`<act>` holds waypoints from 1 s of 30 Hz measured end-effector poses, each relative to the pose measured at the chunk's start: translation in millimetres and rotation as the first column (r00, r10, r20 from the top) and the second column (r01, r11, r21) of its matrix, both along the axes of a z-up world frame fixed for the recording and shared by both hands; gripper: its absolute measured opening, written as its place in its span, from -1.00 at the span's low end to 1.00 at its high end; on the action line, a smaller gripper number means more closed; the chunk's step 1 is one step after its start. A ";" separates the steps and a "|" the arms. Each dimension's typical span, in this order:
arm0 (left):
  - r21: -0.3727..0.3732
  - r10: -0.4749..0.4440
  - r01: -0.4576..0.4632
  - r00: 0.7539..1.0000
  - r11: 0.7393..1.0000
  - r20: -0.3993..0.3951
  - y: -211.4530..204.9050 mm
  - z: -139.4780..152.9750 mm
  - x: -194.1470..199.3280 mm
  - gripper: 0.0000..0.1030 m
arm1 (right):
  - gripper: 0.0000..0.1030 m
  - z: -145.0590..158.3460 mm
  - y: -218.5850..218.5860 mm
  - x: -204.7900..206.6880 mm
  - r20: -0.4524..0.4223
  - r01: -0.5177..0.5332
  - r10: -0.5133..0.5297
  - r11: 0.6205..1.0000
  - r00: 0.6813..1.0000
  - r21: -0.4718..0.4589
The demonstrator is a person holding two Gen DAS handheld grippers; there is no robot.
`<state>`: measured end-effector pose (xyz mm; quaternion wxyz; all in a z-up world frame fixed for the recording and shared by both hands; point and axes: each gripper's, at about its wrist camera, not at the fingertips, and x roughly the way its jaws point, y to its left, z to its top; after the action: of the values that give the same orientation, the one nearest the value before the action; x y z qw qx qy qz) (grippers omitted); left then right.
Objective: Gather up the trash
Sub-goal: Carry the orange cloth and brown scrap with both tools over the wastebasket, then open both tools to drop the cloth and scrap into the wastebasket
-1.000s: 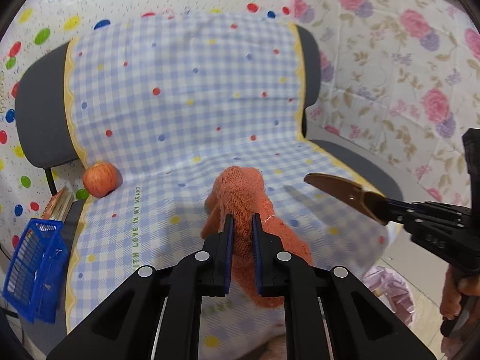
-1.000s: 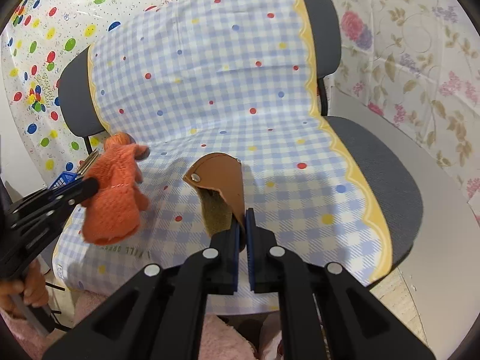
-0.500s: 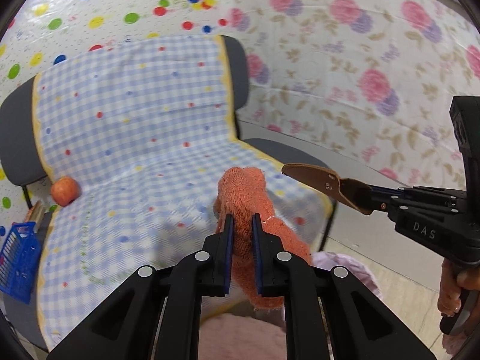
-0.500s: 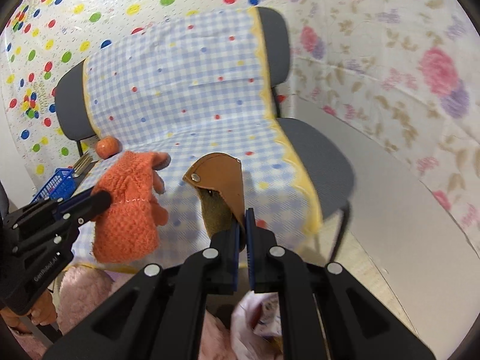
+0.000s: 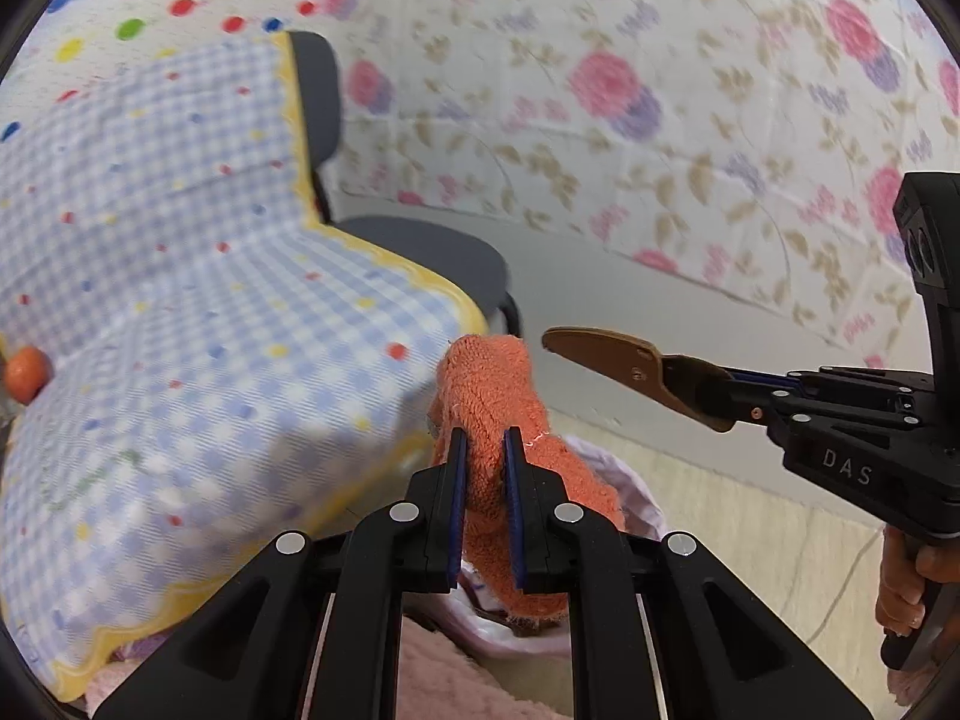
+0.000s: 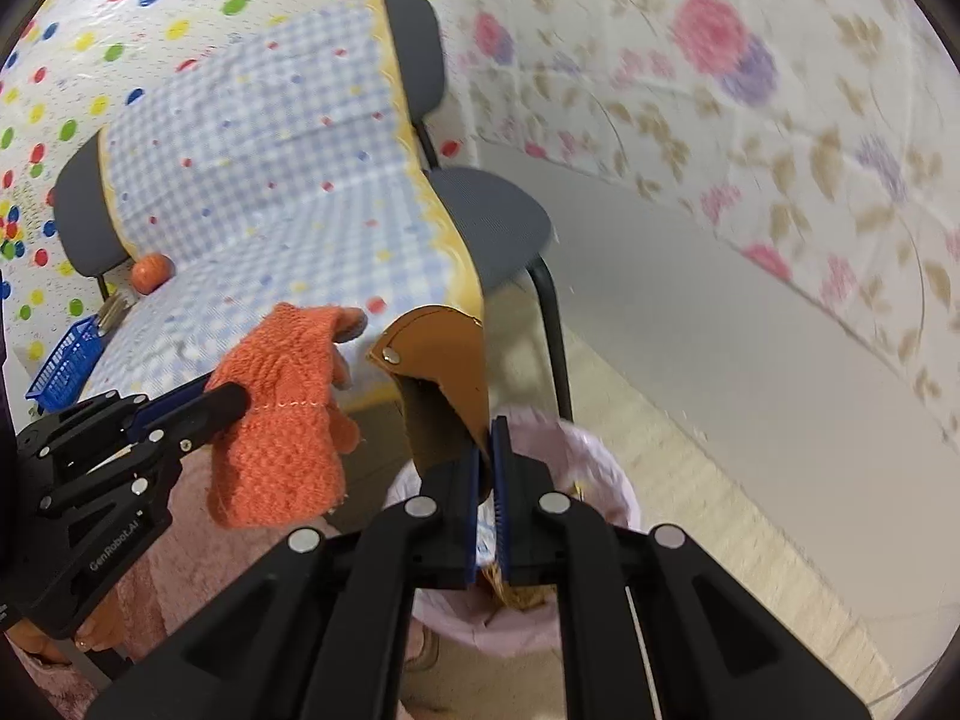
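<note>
My left gripper (image 5: 483, 441) is shut on an orange knitted glove (image 5: 495, 402), which hangs in the air beyond the chair's front right corner. The same glove (image 6: 282, 414) shows at the left of the right wrist view, clamped by the left gripper (image 6: 231, 399). My right gripper (image 6: 489, 429) is shut on a brown leather pouch with a metal snap (image 6: 441, 354); the pouch (image 5: 624, 360) sticks out sideways from it in the left wrist view. Both held things hang above a bin lined with a pale pink bag (image 6: 600, 480), with some scraps inside.
A grey chair draped with a blue checked cloth (image 5: 180, 300) stands to the left. An orange fruit (image 6: 150, 273) lies on its far side and a blue basket (image 6: 60, 366) beside it. Flowered sheeting (image 5: 600, 120) covers the wall. A pink fluffy rug (image 5: 444, 678) lies below.
Both grippers have swung to the right off the chair seat, each still clamped on its item, and now hang over the pink-lined bin. The chair has slid to the left of both views.
</note>
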<state>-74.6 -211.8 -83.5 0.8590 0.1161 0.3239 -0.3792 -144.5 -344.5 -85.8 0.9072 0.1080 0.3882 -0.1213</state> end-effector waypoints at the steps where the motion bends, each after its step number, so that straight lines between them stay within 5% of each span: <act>1: 0.007 -0.009 0.009 1.000 1.000 -0.005 -3.4 -3.2 -0.4 -0.75 | -0.90 -4.5 -3.2 -0.8 -0.008 0.009 -0.009 1.000 1.000 0.008; 8: 0.032 -0.042 0.044 0.997 0.999 -0.060 -28.0 -25.3 15.6 -0.74 | -0.90 -28.2 -23.6 8.6 -0.033 0.046 -0.044 0.997 0.998 0.061; 11: 0.042 -0.040 0.043 0.997 0.998 -0.064 -35.0 -31.2 22.6 -0.57 | -0.84 -38.5 -31.5 18.0 -0.044 0.038 -0.034 0.995 0.998 0.088; 14: 0.048 -0.028 0.031 0.997 0.998 -0.071 -36.9 -35.9 28.7 -0.05 | -0.29 -51.0 -37.6 23.9 -0.071 0.065 -0.058 0.992 0.996 0.104; 18: 0.069 -0.003 0.007 0.998 0.998 -0.062 -31.1 -36.4 31.5 0.30 | -0.19 -52.3 -36.9 18.2 -0.090 0.075 -0.066 0.993 0.994 0.095; 21: 0.079 0.028 -0.023 0.997 0.997 -0.067 -22.8 -32.5 31.8 0.57 | 0.06 -44.9 -36.0 11.4 -0.093 0.084 -0.076 0.993 0.993 0.086; 25: 0.105 0.073 -0.068 0.996 0.992 -0.047 -12.0 -24.7 27.1 0.72 | 0.77 -27.7 -28.5 2.8 -0.095 0.084 -0.081 0.996 0.992 0.033; 30: 0.115 0.148 -0.144 0.989 0.983 -0.029 12.4 -5.8 23.0 0.73 | 0.89 -2.8 -13.0 -1.4 -0.071 0.066 -0.068 0.997 0.995 -0.026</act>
<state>-51.6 -199.4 -89.3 0.8704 0.1333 0.3682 -0.2985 -145.9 -357.5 -88.6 0.8892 0.1057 0.4153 -0.1603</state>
